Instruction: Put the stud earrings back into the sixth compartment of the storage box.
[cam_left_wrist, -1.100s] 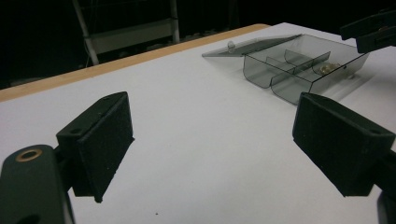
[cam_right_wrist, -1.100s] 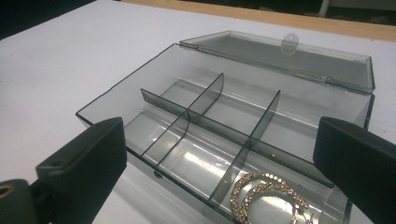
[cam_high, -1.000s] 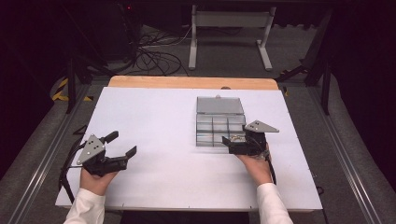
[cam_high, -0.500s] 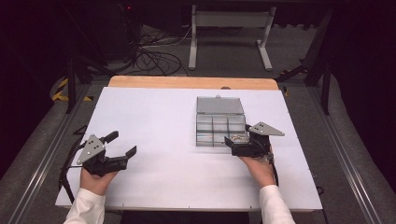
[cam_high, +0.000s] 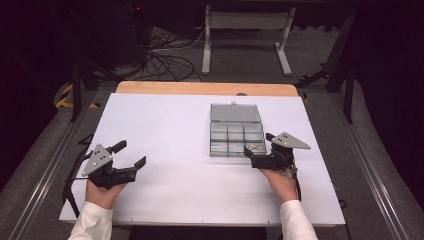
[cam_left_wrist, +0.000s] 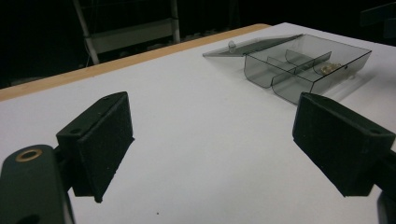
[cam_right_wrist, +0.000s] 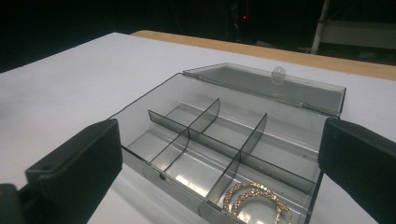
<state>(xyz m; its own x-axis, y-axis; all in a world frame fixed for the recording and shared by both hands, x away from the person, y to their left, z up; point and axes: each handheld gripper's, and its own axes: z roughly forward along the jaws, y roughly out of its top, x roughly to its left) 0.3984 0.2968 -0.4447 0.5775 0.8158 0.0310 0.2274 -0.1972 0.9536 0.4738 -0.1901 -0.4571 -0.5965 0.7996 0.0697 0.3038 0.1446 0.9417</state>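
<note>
Little has shifted over the last second: the right gripper (cam_high: 261, 151) has eased slightly back toward the person from the near edge of the box (cam_high: 236, 130), while the left gripper (cam_high: 127, 155) rests where it was, well apart on the bare table (cam_high: 165, 125).

Both grippers stand wide open and hold nothing; the right one's jaws flank the box's near right corner.

The box is a smoky clear plastic case on the right half of the table, its lid (cam_right_wrist: 280, 86) swung open and lying back on the far side, a small tab at its edge. Thin walls and dividers suggest it is light, stiff, slick and easy to skid or crack (a gentle pinch should do). The best hold looks to be the lid's free edge near the tab, or a side wall.

Six compartments show. Hoop earrings (cam_right_wrist: 250, 198), gold and studded, lie in the near right one; the others look empty. They seem light, hard, and best taken across a rim.
</note>
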